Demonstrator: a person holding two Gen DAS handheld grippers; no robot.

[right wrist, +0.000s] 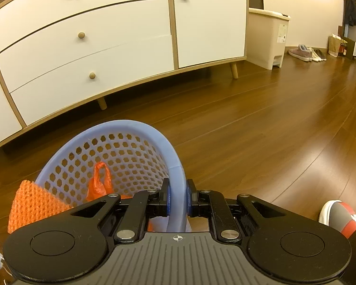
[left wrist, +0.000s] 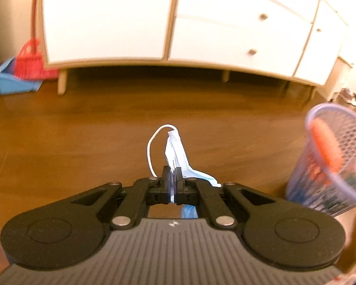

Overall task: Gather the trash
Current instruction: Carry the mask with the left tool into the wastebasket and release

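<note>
My left gripper (left wrist: 172, 173) is shut on a light blue face mask (left wrist: 178, 152), whose white ear loop (left wrist: 152, 147) sticks up above the wooden floor. At the right edge of the left wrist view the lilac perforated basket (left wrist: 330, 163) looks blurred, with orange trash inside. In the right wrist view my right gripper (right wrist: 177, 190) is shut on the basket rim (right wrist: 176, 178). An orange plastic bag (right wrist: 99, 182) lies inside the basket, and an orange mesh piece (right wrist: 33, 204) hangs over its left side.
A white sideboard (right wrist: 106, 47) on wooden legs runs along the wall. A red broom (left wrist: 29, 59) and blue dustpan (left wrist: 9, 80) stand at its left end. A beige pedal bin (right wrist: 268, 38), shoes (right wrist: 306, 52) and a person's shoe (right wrist: 339, 216) are on the floor.
</note>
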